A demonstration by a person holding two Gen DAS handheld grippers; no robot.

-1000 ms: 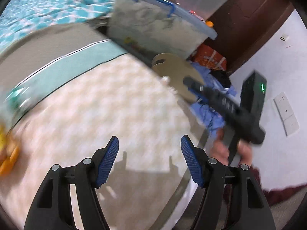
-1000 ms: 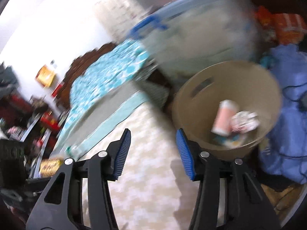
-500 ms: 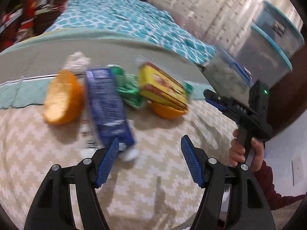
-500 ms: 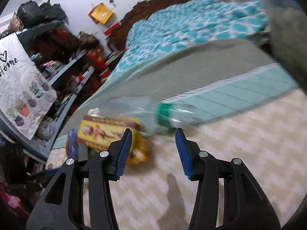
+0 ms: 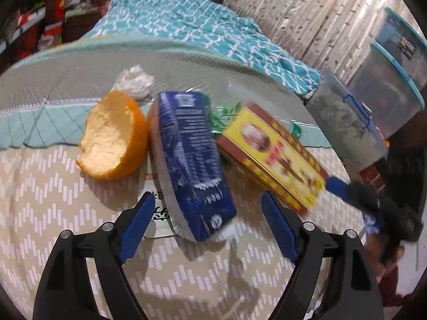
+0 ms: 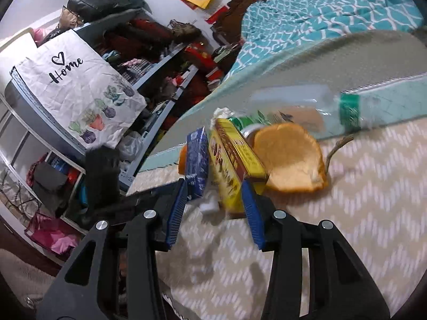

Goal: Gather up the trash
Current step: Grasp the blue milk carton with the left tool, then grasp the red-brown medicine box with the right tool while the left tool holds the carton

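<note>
A pile of trash lies on the bed. In the left wrist view a dark blue carton (image 5: 190,157) lies between an orange peel half (image 5: 113,140) and a yellow and red box (image 5: 275,157). My left gripper (image 5: 208,222) is open, its pads either side of the carton's near end. In the right wrist view my right gripper (image 6: 213,208) is open around the near end of the yellow box (image 6: 232,165), with the blue carton (image 6: 197,162) to its left. An orange peel (image 6: 289,157) and a clear bottle with a green cap (image 6: 315,112) lie behind.
A crumpled white wrapper (image 5: 136,81) lies behind the peel. Clear storage bins (image 5: 373,90) stand at the right beyond the bed. A teal patterned quilt (image 5: 202,29) covers the far bed. Cluttered shelves with a "Home" bag (image 6: 77,85) stand left of the bed.
Both grippers swung from the bin side to the trash pile and closed in on it. The left now straddles the blue carton, the right the yellow box.
</note>
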